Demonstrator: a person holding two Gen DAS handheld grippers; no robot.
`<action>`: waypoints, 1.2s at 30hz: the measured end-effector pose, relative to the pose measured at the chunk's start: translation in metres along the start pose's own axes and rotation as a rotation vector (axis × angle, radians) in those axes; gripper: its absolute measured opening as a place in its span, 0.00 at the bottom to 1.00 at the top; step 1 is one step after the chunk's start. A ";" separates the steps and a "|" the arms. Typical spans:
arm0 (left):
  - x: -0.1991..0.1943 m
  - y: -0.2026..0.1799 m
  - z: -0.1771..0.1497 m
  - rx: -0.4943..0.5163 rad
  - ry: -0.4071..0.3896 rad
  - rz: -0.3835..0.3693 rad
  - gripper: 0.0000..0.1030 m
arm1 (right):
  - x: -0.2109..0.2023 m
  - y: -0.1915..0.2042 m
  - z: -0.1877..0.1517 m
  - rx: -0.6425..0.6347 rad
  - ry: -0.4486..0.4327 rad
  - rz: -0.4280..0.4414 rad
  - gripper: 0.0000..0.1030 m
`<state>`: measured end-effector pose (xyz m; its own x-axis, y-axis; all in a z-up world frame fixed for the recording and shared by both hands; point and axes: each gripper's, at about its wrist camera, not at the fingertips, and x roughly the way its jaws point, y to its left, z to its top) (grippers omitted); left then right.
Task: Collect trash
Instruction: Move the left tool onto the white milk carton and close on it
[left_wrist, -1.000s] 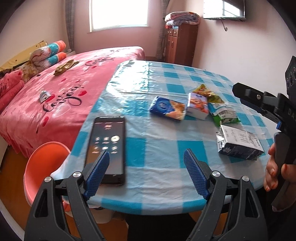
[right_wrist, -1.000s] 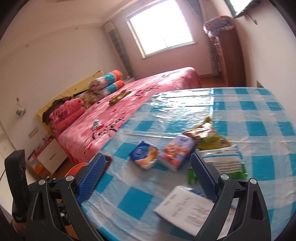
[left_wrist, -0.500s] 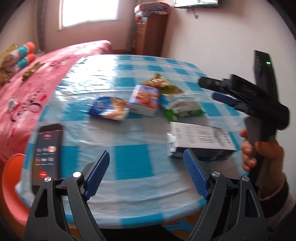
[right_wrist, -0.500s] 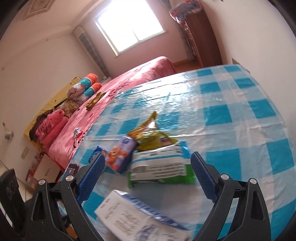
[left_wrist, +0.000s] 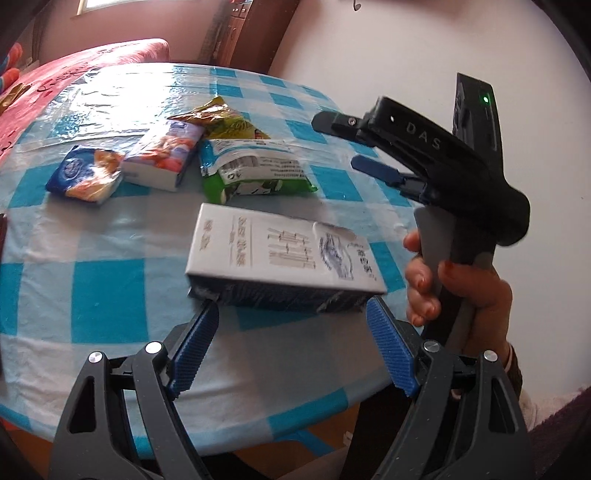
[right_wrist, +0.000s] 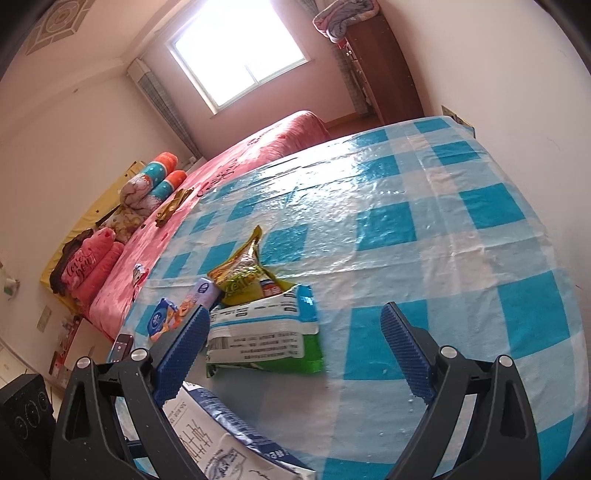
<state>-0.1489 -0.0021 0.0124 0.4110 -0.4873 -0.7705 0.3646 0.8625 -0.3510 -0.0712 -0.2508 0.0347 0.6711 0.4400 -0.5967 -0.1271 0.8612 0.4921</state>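
Now both tongs, left (left_wrist: 291, 347) and right (right_wrist: 295, 350), gape nearer the white box (left_wrist: 280, 254).

Both wrist cameras are looking down close over the checked table (left_wrist: 110, 291), sharing the green packet (right_wrist: 266, 339) at twelve o'clock.

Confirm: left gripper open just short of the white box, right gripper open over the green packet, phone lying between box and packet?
Not the phone. Nothing lies between the white box and the green packet but bare tablecloth, as the left wrist view shows. The phone sits at the table's far left edge in the right wrist view. Left gripper and right gripper are as stated.
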 end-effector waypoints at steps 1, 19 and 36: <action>0.002 0.000 0.003 -0.009 -0.002 -0.001 0.80 | 0.000 -0.002 0.000 0.004 -0.001 -0.001 0.90; 0.051 -0.027 0.057 0.062 0.024 0.143 0.81 | -0.022 -0.049 0.010 0.133 -0.105 -0.053 0.90; 0.050 -0.047 0.037 0.130 0.045 0.278 0.81 | -0.011 -0.040 0.008 0.091 -0.055 0.007 0.90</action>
<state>-0.1147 -0.0715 0.0100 0.4738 -0.2263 -0.8511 0.3488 0.9356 -0.0546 -0.0678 -0.2927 0.0270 0.7101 0.4289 -0.5584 -0.0666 0.8305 0.5531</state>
